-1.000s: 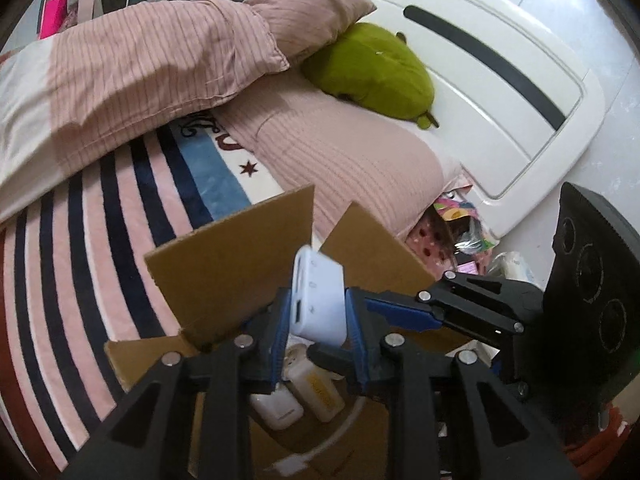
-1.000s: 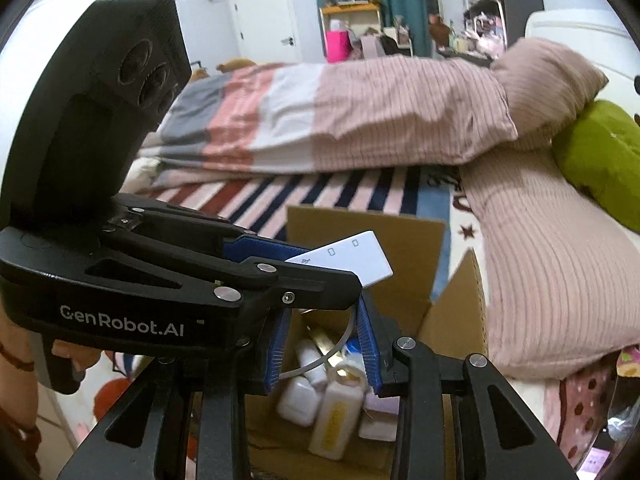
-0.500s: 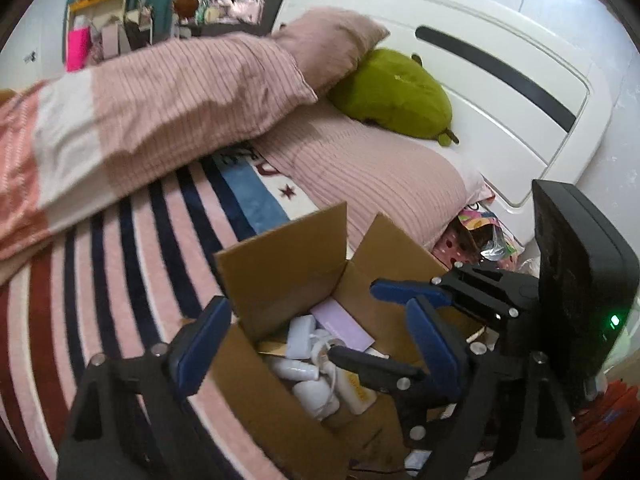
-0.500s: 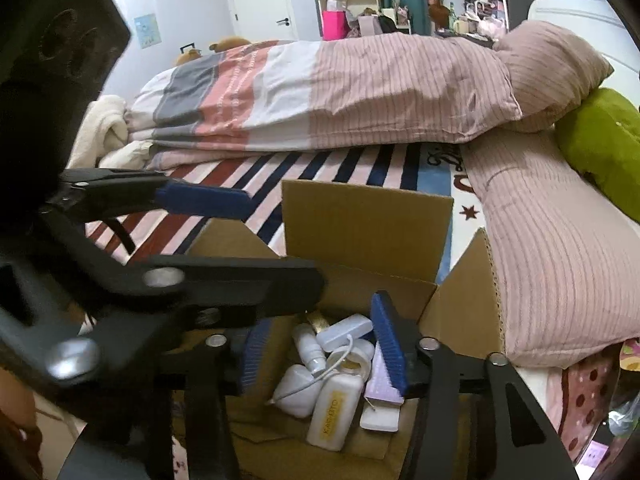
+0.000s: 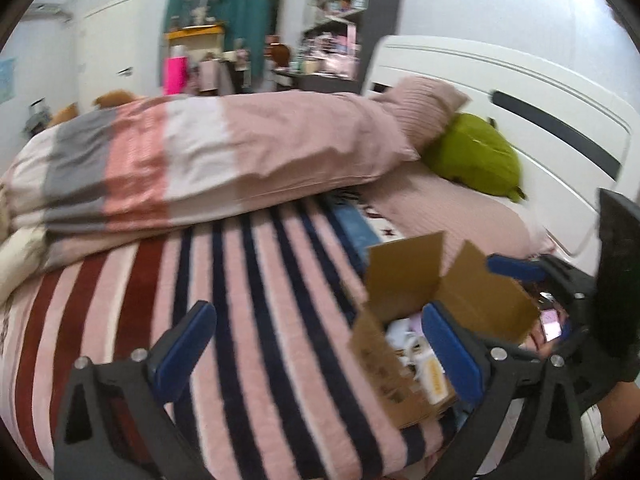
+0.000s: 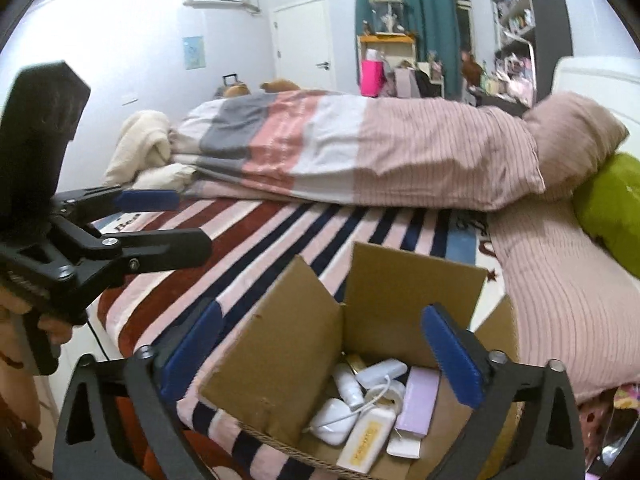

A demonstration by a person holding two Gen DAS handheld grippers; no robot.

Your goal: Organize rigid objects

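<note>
A brown cardboard box (image 6: 384, 320) sits on the bed (image 6: 248, 240), near the bed's front edge and close to the corner by the pillows. Its flaps stand up and its top is open.

Inside the box lie lots of small things, packed close together. There is a white bottle with a yellow label (image 6: 362, 442), a flat purple box (image 6: 416, 402), a round white case (image 6: 331, 420), a small white bottle (image 6: 348, 384) and a long white gadget (image 6: 380, 372). A thin white cord (image 6: 380, 394) loops over them.

The right tongs (image 6: 320, 356) hang over the box. Their two blue pads (image 6: 450, 356) are wide apart and hold nothing.

The left tongs (image 5: 316, 352) are over the striped blanket (image 5: 256, 320), just beside the box on its left. Their blue pads (image 5: 184, 346) are wide apart too, with nothing between them. In the left view the box (image 5: 440, 292) shows at the right, a bit blurry. In the right view the left tongs (image 6: 160, 220) reach in from the left edge, over the blanket.

A folded quilt (image 6: 360, 152) lies across the far side of the bed. A pink pillow (image 6: 576, 140) and a green plush toy (image 6: 612, 204) are at the head end, by the white headboard (image 5: 520, 92).
</note>
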